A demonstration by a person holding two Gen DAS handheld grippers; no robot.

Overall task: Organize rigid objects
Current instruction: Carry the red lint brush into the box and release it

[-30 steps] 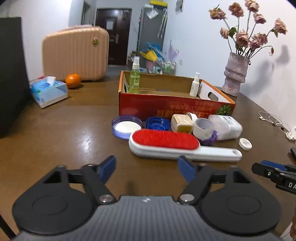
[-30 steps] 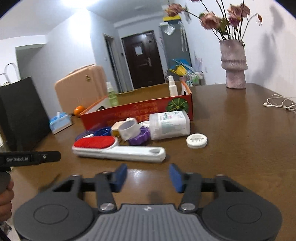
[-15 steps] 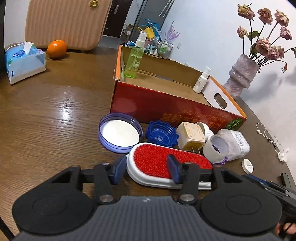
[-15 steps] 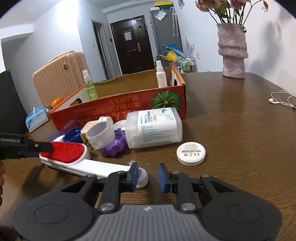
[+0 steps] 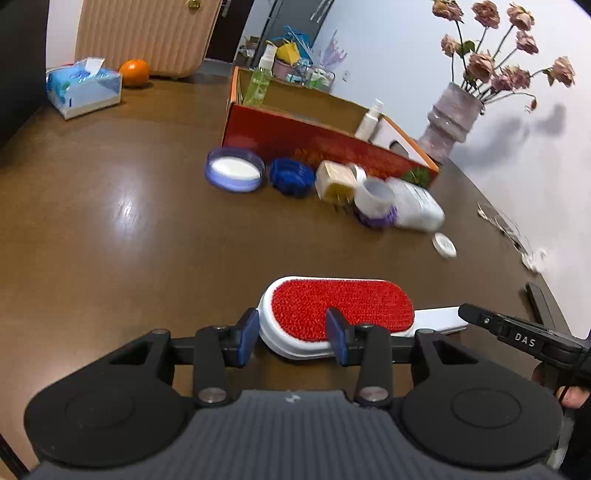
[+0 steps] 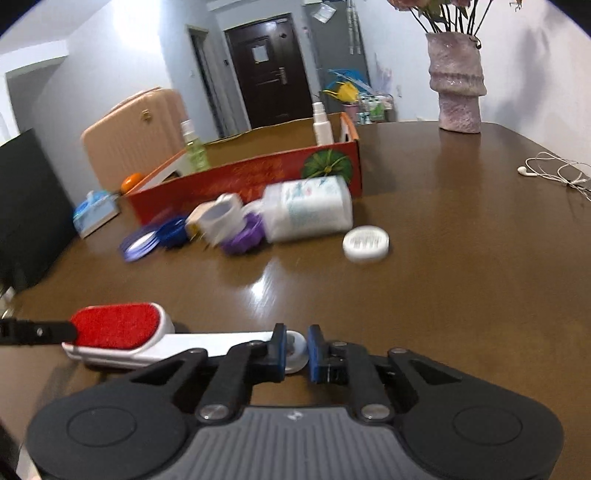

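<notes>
Desk (image 5: 110, 236): dark brown wood, glossy, lamp glare on the bare part.
Box (image 5: 295, 142): red cardboard, open top, far middle.
In front of box: lid (image 5: 234, 170), blue cap (image 5: 291, 176), plug (image 5: 334, 181), tape roll (image 5: 373, 197) on purple ring (image 6: 243, 236), white bottle (image 6: 308, 210) on its side, all close together.
Disc (image 6: 365, 243): white, just beside the bottle, apart from it.
Left far corner: tissue box (image 5: 83, 86), orange (image 5: 135, 72), suitcase (image 5: 147, 35).
Right far side: vase (image 6: 458, 86); earphones (image 6: 554, 171) near the edge.
</notes>
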